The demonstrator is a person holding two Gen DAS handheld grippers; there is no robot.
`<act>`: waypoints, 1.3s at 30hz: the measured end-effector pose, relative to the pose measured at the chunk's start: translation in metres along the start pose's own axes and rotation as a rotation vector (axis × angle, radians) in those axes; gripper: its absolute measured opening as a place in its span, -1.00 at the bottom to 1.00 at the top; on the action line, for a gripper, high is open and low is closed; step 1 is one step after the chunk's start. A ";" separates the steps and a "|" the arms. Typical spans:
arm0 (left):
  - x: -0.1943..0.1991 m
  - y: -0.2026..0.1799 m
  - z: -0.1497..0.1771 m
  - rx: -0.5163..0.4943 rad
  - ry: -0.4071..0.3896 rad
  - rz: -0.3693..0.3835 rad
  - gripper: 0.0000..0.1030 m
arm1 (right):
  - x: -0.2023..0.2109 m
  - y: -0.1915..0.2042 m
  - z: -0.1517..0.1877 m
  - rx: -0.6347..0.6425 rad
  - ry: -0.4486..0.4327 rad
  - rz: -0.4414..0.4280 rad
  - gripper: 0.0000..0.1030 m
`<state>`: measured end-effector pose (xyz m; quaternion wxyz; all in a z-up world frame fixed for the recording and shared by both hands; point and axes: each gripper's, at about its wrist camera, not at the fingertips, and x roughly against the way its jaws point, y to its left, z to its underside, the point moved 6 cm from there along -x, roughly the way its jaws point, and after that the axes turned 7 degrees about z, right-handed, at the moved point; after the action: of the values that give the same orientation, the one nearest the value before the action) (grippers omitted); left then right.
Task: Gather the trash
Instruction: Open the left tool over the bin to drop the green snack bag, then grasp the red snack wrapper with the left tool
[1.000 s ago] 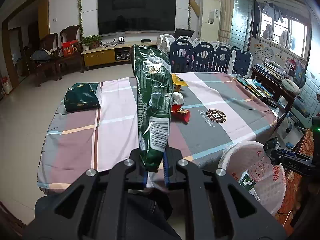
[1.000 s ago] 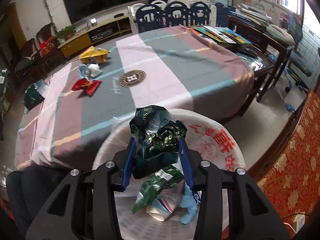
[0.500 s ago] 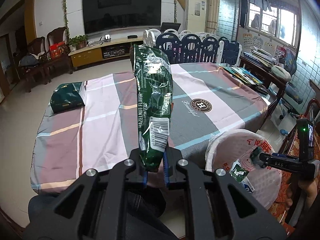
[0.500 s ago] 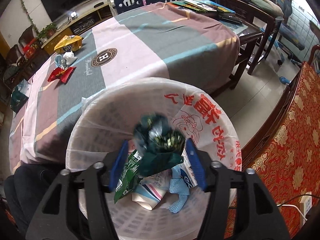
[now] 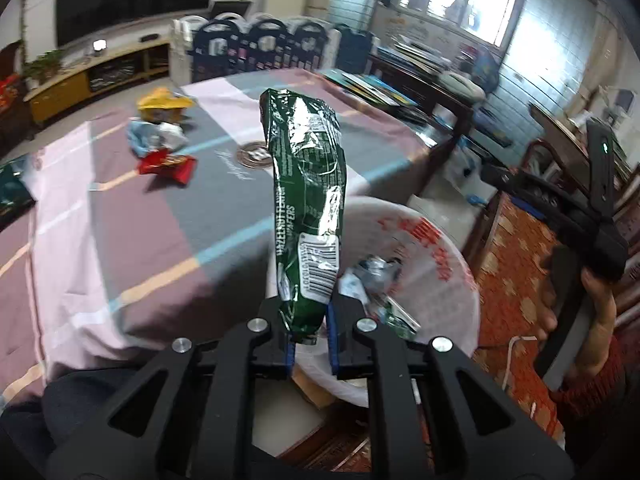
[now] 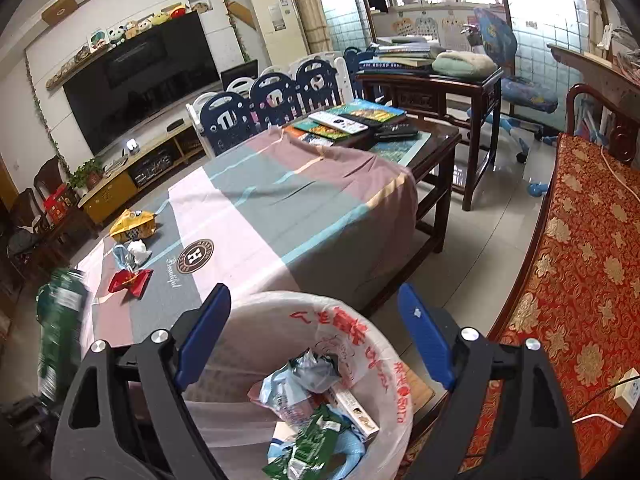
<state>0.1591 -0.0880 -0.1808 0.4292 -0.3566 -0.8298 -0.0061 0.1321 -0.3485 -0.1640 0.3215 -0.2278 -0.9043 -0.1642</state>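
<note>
My left gripper [image 5: 310, 320] is shut on a tall green wafer bag [image 5: 308, 200], held upright beside the white lined trash bin [image 5: 440, 256]. The bag also shows blurred at the left of the right wrist view [image 6: 60, 332]. My right gripper [image 6: 316, 332] is wide open and empty above the bin [image 6: 384, 368], which holds several wrappers, among them a crumpled green bag [image 6: 312, 448]. On the table lie a red wrapper [image 5: 168, 164], a white and blue wrapper [image 5: 156, 136] and a yellow bag [image 5: 162, 104].
The striped tablecloth [image 6: 280, 216] covers the table left of the bin. A red patterned sofa [image 6: 580, 280] is to the right. A dark wooden side table with books [image 6: 380, 128] stands behind. Another green bag [image 5: 10, 188] lies at the table's far left.
My right gripper opened wide and dropped the crumpled green bag into the bin. My left gripper carried the wafer bag right, up to the bin.
</note>
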 end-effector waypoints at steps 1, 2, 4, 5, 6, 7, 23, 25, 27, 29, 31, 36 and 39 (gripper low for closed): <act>-0.011 -0.012 0.003 -0.033 0.034 0.052 -0.70 | 0.001 -0.003 -0.001 0.000 -0.012 0.003 0.66; -0.021 -0.022 0.006 -0.063 0.062 0.088 -0.63 | 0.002 -0.006 -0.002 0.001 -0.025 0.006 0.70; -0.039 -0.038 0.013 -0.117 0.120 0.123 0.22 | 0.002 -0.009 -0.003 -0.002 -0.038 0.004 0.75; -0.045 -0.043 0.016 -0.144 0.131 0.110 0.43 | 0.001 -0.011 -0.003 -0.008 -0.044 0.003 0.75; -0.049 -0.046 0.017 -0.163 0.122 0.090 0.61 | 0.001 -0.012 -0.003 -0.011 -0.051 0.004 0.75; -0.050 -0.044 0.017 -0.172 0.104 0.062 0.67 | 0.001 -0.014 -0.003 -0.009 -0.062 0.017 0.78; -0.018 0.138 -0.021 0.299 -0.112 -0.379 0.82 | -0.037 0.031 0.022 0.024 0.035 -0.030 0.94; -0.026 0.157 -0.037 0.324 -0.093 -0.334 0.82 | -0.042 0.038 0.025 0.021 0.051 -0.044 0.94; -0.030 0.173 -0.060 0.316 -0.128 -0.331 0.82 | -0.048 0.043 0.028 0.015 0.069 -0.048 0.94; -0.036 0.190 -0.086 0.302 -0.188 -0.389 0.92 | -0.053 0.045 0.030 0.008 0.092 -0.053 0.94; -0.047 0.205 -0.109 0.287 -0.222 -0.432 0.94 | -0.057 0.044 0.031 0.000 0.104 -0.050 0.94; -0.108 0.232 -0.137 0.243 -0.051 -0.393 0.94 | -0.068 0.036 0.028 -0.006 0.119 -0.012 0.94; -0.144 0.244 -0.135 0.272 0.036 -0.325 0.93 | -0.075 0.034 0.028 -0.015 0.131 -0.003 0.94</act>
<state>0.4549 -0.0331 -0.2709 0.4815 -0.1567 -0.8618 0.0302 0.1872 -0.3306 -0.2288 0.3781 -0.2176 -0.8803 -0.1862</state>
